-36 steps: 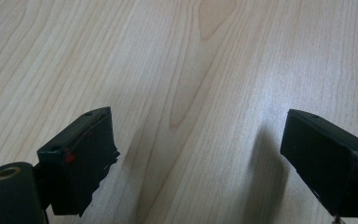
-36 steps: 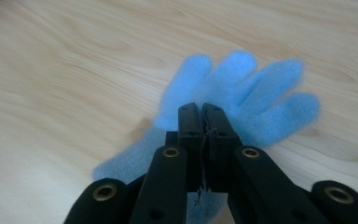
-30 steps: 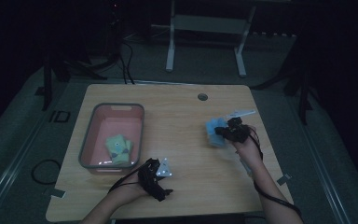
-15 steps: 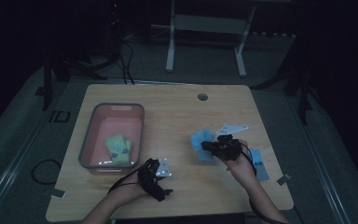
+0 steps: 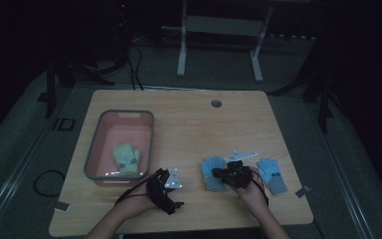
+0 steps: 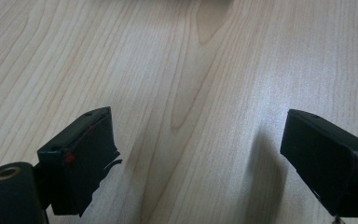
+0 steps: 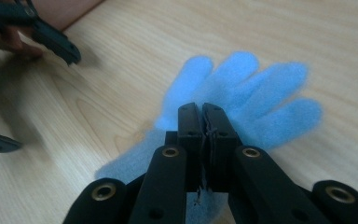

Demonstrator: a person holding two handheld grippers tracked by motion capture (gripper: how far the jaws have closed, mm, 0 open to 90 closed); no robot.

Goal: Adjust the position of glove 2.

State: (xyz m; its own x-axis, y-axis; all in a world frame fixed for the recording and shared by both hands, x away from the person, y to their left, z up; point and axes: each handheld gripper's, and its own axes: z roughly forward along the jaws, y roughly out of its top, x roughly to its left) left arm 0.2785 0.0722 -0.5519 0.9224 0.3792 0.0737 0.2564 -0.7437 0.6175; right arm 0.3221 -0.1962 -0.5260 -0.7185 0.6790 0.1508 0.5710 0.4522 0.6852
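the right gripper (image 5: 227, 173) has its two jaws pressed tight together, and in the right gripper view (image 7: 204, 122) they sit over a light blue glove (image 7: 242, 100). the glove spreads out flat on the table (image 5: 189, 129) just past the jaw tips; whether a pinch of its fabric is caught between the pads i cannot tell, since the jaws hide that spot. judging by the pose, the hand is either dragging the glove along the wood or has just set it down.

in the high view this glove (image 5: 213, 172) lies at the near right part of the table, touching the right gripper on its left side. its long axis runs near to far: the cuff points toward the person and the five fingers, fanned slightly apart, point to the far edge. a second blue glove (image 5: 271, 174) lies just to the right of the hand, apart from the first, with the same near-to-far lie. it looks as if the pair is being laid out side by side.

the left gripper (image 5: 163, 188) rests near the front edge, between the pink tub (image 5: 95, 149) and the gloves, jaws spread wide with nothing but bare wood between them (image 6: 200, 149). it seems parked, waiting its turn. a yellow-green glove (image 5: 126, 158) lies inside the tub at its near end.
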